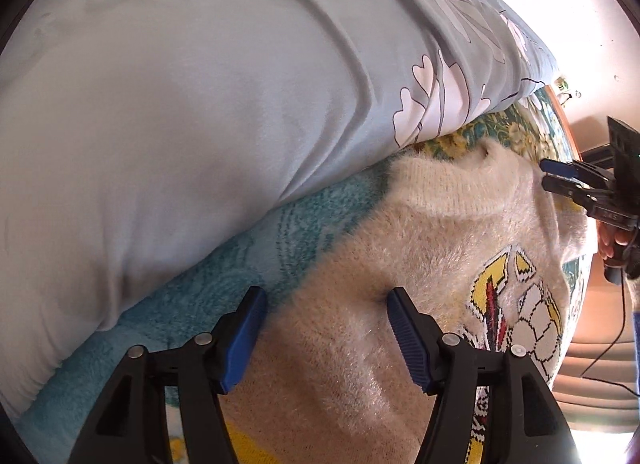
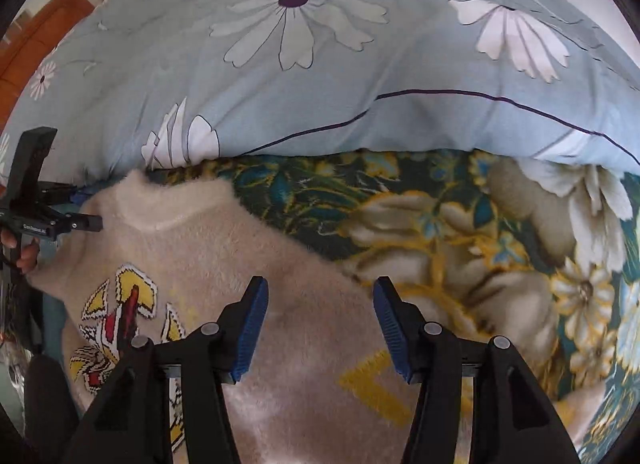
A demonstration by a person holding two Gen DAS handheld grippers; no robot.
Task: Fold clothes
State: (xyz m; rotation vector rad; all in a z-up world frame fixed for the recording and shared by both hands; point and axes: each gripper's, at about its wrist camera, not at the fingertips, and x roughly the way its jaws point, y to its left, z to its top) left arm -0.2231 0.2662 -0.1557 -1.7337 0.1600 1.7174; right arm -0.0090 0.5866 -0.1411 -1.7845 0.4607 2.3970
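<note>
A cream fuzzy sweater [image 2: 224, 264] lies spread face-up on a bed's floral blanket [image 2: 460, 232], ribbed collar [image 1: 452, 196] toward a blue daisy-print duvet [image 2: 320, 76] bunched along the far side, as a person readies it for folding. The left gripper [image 1: 324, 332] hangs steeply over the garment with its jaws released; one blue pad sits over the sweater's fuzzy edge where it meets a teal patch of blanket, the other dimples the pile just beyond, so the edge lies between the jaws, likely lined up for a pinch. The right gripper [image 2: 320, 324] likewise stands released and empty, its jaws straddling the sweater's opposite edge, one pad over the knit, the other over the blanket. Placing both tools at the flanks suggests the sides are to be lifted inward. A yellow, red and white knitted motif [image 1: 516, 316] lies just beyond the left jaws. Nothing is yet gripped.
</note>
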